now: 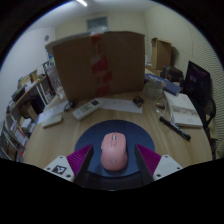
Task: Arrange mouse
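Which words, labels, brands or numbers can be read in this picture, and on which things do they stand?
None can be read.
Cardboard box: red marks, too blurred to read.
Pink mouse, on the dark round mat between the open claw fingers: no text shows.
Keyboard: keys too small to read.
Books on the shelf: spines too small to read.

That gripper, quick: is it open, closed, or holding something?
Gripper: open; the pink mouse lies between its fingers on the round mat, not visibly clamped.
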Action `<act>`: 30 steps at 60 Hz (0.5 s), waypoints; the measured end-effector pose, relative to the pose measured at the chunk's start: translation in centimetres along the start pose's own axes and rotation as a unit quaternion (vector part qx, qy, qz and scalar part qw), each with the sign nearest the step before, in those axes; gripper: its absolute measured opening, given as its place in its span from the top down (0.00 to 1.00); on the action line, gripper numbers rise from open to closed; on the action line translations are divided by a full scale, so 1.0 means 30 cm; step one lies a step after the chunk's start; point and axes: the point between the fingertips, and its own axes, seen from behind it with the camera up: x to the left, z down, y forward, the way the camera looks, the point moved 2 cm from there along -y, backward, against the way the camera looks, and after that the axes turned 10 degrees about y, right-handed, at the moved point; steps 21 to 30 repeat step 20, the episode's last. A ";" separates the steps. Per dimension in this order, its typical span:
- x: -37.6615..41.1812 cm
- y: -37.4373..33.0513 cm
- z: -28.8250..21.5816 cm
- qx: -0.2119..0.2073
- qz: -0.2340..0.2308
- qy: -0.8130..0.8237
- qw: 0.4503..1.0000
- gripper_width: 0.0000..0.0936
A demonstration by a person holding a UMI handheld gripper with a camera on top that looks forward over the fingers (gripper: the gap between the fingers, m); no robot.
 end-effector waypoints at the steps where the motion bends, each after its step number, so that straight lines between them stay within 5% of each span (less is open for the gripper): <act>1: 0.004 -0.029 -0.005 -0.003 -0.005 0.001 1.000 0.11; 20: -0.159 -0.660 0.039 -0.023 -0.003 -0.009 1.000 0.11; 30: -0.159 -0.660 0.039 -0.023 -0.003 -0.009 1.000 0.11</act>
